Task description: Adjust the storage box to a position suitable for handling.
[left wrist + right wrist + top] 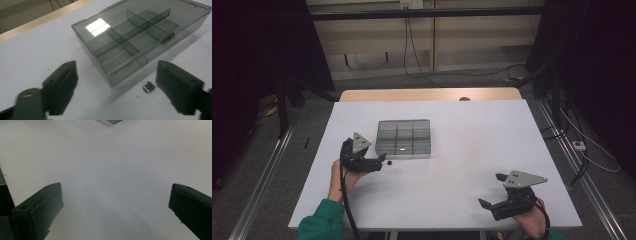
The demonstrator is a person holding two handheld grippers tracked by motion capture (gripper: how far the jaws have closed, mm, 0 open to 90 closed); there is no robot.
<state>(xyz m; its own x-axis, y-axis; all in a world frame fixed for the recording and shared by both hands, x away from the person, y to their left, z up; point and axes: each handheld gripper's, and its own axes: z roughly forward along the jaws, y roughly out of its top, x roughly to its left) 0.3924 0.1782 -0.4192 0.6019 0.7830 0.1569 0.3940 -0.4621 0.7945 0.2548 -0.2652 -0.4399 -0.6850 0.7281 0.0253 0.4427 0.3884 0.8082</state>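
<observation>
The left gripper (382, 162) hovers just left of the smoky clear divided box (403, 138), jaws apart and grasping nothing. A small metal part (149, 87) lies on the white table (472, 135) just near of the closed box, beside one jaw without touching it. The right gripper (492, 192) rests at the table's near right, well apart, jaws released.

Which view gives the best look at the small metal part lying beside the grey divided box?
The left gripper view: the small metal part lies close up on the table, just off the divided box's near corner, shiny and sharp. The high view shows it as a dark speck near the left gripper. The right gripper view looks onto bare table.
</observation>
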